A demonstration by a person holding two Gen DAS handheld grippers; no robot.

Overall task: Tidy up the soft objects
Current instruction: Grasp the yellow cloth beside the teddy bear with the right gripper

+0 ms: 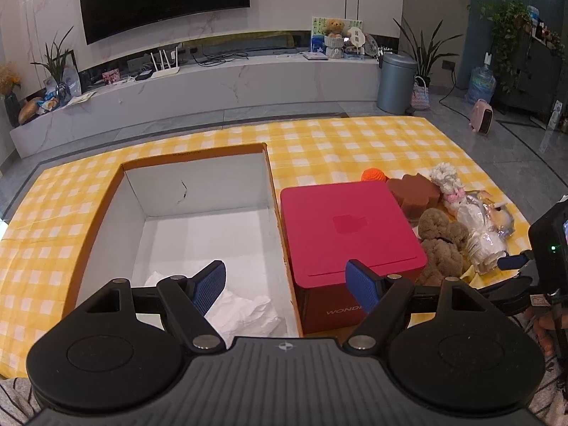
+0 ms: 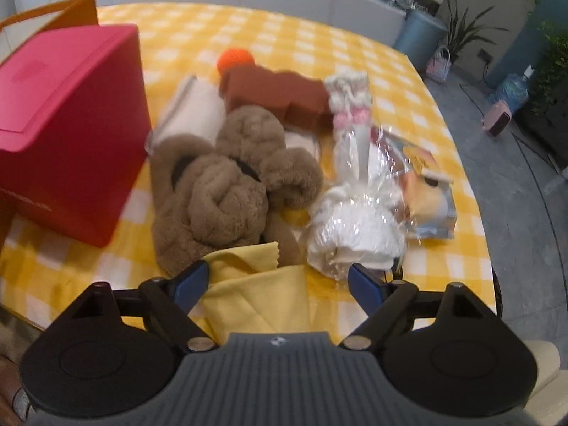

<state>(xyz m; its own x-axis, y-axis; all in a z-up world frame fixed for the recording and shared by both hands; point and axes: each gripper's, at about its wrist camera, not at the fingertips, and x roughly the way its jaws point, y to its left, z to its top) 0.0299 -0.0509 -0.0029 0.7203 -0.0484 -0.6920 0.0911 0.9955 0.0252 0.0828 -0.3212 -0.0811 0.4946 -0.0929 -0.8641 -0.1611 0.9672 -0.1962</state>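
An open cardboard box [image 1: 106,213] with a white inside holds crumpled white paper [image 1: 245,310]. My left gripper [image 1: 285,285] is open and empty, over the box's near right corner and the red box [image 1: 351,227]. Right of the red box [image 2: 64,113] lies a pile of soft things: a brown plush [image 2: 227,184], a brown sponge block [image 2: 277,96], an orange knit ball [image 2: 236,58], a white knit toy [image 2: 349,96], a wrapped white bundle [image 2: 355,234] and a yellow cloth [image 2: 255,291]. My right gripper [image 2: 277,277] is open, its jaws either side of the yellow cloth.
A yellow checked cloth [image 1: 355,145] covers the table. A packaged snack [image 2: 429,191] lies at the pile's right. The table's right edge [image 2: 486,234] is close to the pile. Beyond are a TV console [image 1: 213,85] and a bin [image 1: 396,83].
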